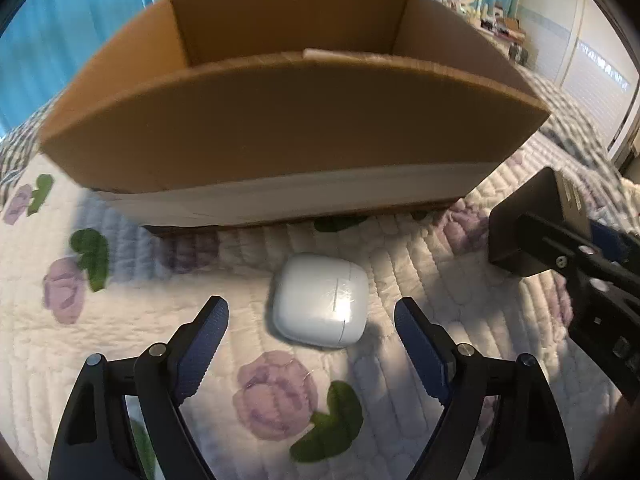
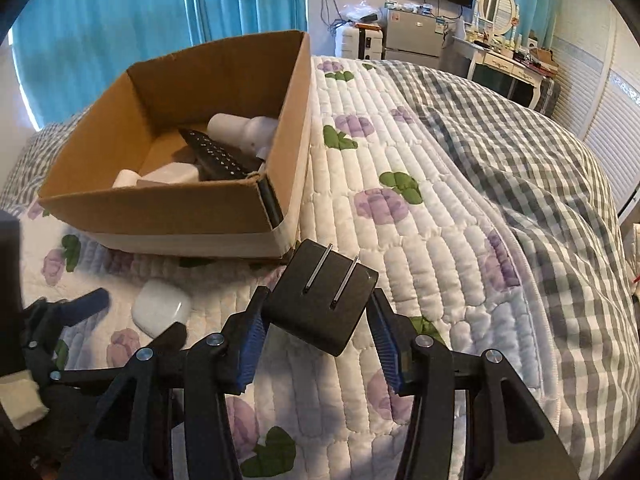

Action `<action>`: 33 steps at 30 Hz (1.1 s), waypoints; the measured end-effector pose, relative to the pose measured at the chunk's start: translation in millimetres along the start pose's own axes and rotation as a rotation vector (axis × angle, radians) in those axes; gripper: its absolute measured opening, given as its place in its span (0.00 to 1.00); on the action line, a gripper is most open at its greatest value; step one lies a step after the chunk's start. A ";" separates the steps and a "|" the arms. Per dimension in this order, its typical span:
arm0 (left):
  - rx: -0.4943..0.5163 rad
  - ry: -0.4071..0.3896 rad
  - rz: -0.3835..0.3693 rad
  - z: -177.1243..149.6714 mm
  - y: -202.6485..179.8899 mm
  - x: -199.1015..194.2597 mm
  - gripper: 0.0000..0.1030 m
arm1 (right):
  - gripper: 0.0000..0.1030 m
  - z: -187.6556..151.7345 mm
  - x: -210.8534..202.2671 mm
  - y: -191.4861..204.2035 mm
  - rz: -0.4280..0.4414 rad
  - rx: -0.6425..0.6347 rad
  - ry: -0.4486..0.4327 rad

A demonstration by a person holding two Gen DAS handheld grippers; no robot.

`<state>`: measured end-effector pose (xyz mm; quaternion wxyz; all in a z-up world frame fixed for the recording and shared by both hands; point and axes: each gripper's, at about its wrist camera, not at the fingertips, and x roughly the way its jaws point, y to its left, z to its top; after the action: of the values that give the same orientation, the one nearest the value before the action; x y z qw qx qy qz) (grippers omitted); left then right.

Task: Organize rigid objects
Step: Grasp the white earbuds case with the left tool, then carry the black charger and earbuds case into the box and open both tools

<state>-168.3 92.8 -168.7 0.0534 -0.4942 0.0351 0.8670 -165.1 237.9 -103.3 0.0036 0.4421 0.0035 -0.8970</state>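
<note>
A white earbud case (image 1: 320,301) lies on the quilt in front of a cardboard box (image 1: 296,136). My left gripper (image 1: 312,312) is open, its fingers on either side of the case and apart from it. The case also shows in the right wrist view (image 2: 161,307). My right gripper (image 2: 318,312) is shut on a black plug adapter (image 2: 320,300) with two metal prongs, held above the quilt near the box's front right corner. The adapter also shows in the left wrist view (image 1: 532,224). The box (image 2: 160,208) holds a black remote (image 2: 218,156) and white items (image 2: 244,128).
The floral white quilt (image 2: 420,240) covers the bed, with a grey checked blanket (image 2: 540,168) to the right. Blue curtains (image 2: 120,20) hang behind the box. A dresser with a mirror (image 2: 500,4) and a small fridge stand at the back.
</note>
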 end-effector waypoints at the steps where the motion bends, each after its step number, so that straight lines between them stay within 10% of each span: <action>1: 0.000 0.003 0.002 0.8 -1.1 3.1 0.83 | 0.47 -0.9 0.9 0.3 0.001 -0.001 -0.004; 8: 0.023 0.010 0.013 0.4 -5.1 8.6 0.50 | 0.46 -0.2 2.4 1.5 -0.004 -0.005 -0.005; 33: -0.013 -0.089 -0.049 -22.8 24.3 -99.6 0.50 | 0.40 -13.7 -57.8 35.5 0.015 -0.114 -0.073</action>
<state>-101.5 60.4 -94.4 0.0728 -0.4562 0.0148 0.8868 -118.7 202.7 -65.9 0.0358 0.4082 0.0509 -0.9108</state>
